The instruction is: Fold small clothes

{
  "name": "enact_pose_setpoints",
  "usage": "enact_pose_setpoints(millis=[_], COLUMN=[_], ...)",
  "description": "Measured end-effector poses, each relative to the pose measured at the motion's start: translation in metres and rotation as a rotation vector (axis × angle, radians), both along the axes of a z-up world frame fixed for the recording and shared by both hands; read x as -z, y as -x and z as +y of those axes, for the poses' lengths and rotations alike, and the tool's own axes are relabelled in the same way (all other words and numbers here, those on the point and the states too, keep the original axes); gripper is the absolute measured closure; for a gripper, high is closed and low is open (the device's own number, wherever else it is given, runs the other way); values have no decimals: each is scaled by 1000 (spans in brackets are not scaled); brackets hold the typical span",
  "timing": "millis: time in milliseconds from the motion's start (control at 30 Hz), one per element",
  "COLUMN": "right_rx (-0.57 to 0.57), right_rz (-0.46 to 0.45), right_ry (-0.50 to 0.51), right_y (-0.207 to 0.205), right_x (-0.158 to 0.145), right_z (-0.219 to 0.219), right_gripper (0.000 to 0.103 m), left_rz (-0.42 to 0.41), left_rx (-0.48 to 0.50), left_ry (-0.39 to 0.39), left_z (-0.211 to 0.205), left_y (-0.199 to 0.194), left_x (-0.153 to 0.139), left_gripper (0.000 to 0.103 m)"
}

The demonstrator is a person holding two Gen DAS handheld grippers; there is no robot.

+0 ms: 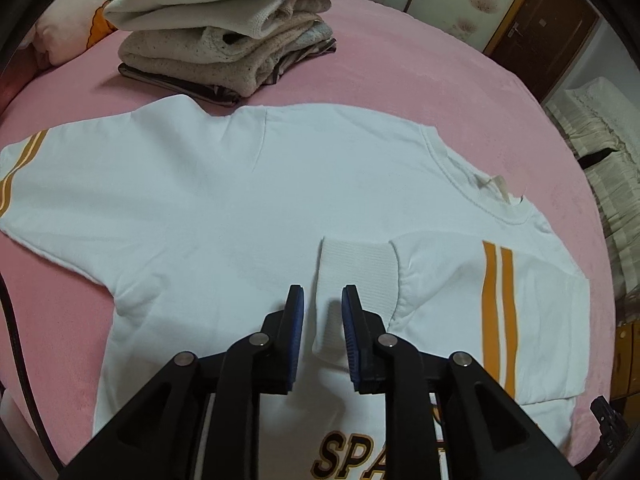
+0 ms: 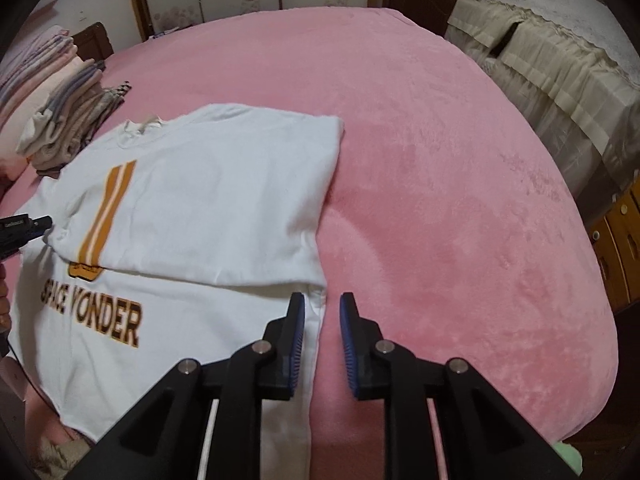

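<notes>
Two grippers work over one white sweatshirt [image 1: 224,200] spread flat on a pink bed cover [image 1: 400,68].

Left wrist view: the left gripper [image 1: 322,300] hangs over the garment with its jaws parted and nothing between them. The ribbed cuff [image 1: 352,268] of one sleeve lies directly beyond and partly between the blue pads [image 1: 296,320], which do not clamp it. That sleeve [image 1: 520,300] is folded inward across the body and carries two orange stripes. The opposite sleeve [image 1: 40,176] extends flat to the left, striped likewise. The neckline [image 1: 476,196] lies at right. Printed letters "SPA" show near the bottom edge. A stack of folded clothes [image 1: 224,36] sits on the cover beyond the sweatshirt, just apart from it.

Right wrist view: the right gripper [image 2: 322,304] is likewise parted and grips nothing. Its left finger lies over the sweatshirt's [image 2: 200,208] side edge; its right finger is over bare bed cover [image 2: 460,200]. The folded sleeve [image 2: 224,200] lies across the chest, above the print "SPACE WONDER". The left gripper's tip [image 2: 36,226] shows at the left margin, at the sleeve's end. The folded stack [image 2: 68,120] sits at far left. A cream-draped piece of furniture [image 2: 560,80] stands beside the bed.
</notes>
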State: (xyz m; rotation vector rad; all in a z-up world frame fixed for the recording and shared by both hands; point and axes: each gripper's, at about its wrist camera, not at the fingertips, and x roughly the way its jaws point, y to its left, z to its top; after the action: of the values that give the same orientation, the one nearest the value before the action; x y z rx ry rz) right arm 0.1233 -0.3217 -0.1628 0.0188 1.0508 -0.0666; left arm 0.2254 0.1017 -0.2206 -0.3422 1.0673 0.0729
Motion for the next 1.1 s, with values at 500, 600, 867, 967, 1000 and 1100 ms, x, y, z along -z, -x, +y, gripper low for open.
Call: enact_pose_setpoints(millis=[500, 600, 867, 967, 1000, 1100], right_rx=[-4, 4, 14, 20, 24, 39], right_rz=[-33, -18, 1, 4, 4, 9], right_ry=[-35, -54, -90, -98, -94, -104], right_y=[-87, -100, -119, -125, -128, -139], right_x=[-8, 0, 12, 16, 16, 18], right_z=[-14, -17, -25, -29, -30, -35], right_gripper=[79, 79, 79, 79, 79, 79], left_rz=[50, 29, 7, -37, -51, -104], left_rx=[208, 240, 204, 155, 141, 102], left_ry=[161, 140, 125, 30, 12, -36], left_z=[1, -1, 5, 7, 8, 12], left_y=[-53, -50, -44, -45, -45, -49], left_x=[23, 21, 15, 3, -1, -16], left_gripper=[53, 91, 99, 101, 101, 101])
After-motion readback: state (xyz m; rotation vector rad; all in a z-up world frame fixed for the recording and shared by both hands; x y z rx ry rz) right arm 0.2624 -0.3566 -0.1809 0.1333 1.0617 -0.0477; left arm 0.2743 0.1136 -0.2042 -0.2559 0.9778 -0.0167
